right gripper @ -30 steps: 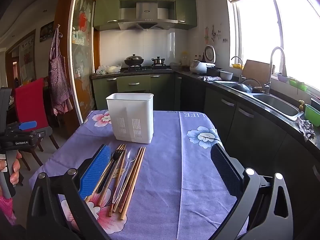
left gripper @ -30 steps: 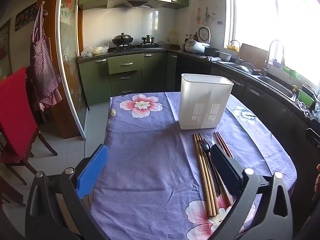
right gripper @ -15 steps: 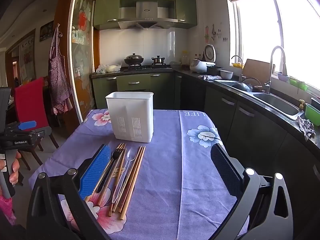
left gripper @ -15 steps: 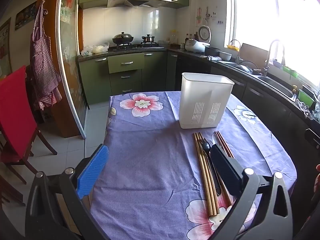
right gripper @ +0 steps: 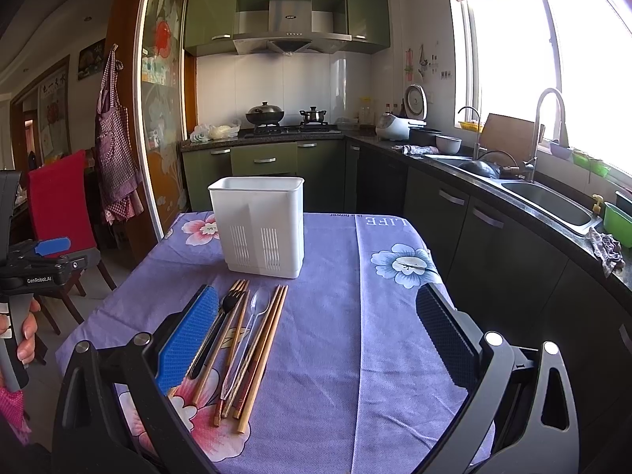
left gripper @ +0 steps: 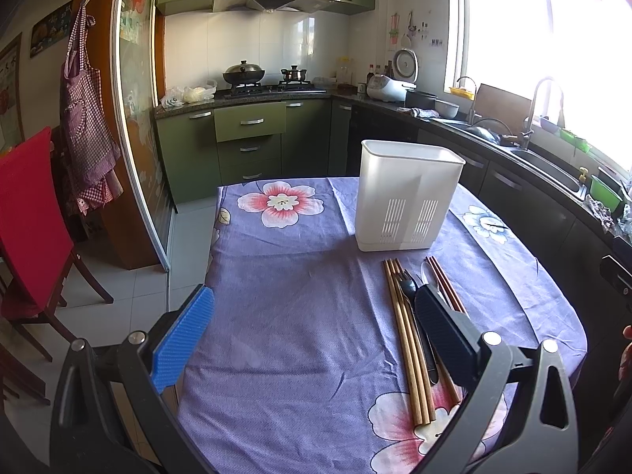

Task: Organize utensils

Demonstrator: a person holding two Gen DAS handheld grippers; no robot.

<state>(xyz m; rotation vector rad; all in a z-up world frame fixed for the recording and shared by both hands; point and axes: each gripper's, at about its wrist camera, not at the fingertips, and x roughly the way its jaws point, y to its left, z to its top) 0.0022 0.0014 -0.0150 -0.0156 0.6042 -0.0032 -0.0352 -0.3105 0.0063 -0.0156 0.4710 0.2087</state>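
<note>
A white utensil holder stands upright on the purple flowered tablecloth. In front of it lie several wooden chopsticks, a black fork and a clear spoon, side by side. My left gripper is open and empty above the table's near left, its right finger over the utensils. My right gripper is open and empty, with the utensils by its left finger. The left gripper also shows at the left edge of the right wrist view.
A red chair stands left of the table. Green cabinets and a stove with pots lie behind. A dark counter with a sink runs along the right, close to the table edge.
Both views have shifted only slightly; the holder sits a touch nearer in the right wrist view. Both grippers stay open and nothing on the table has moved.
</note>
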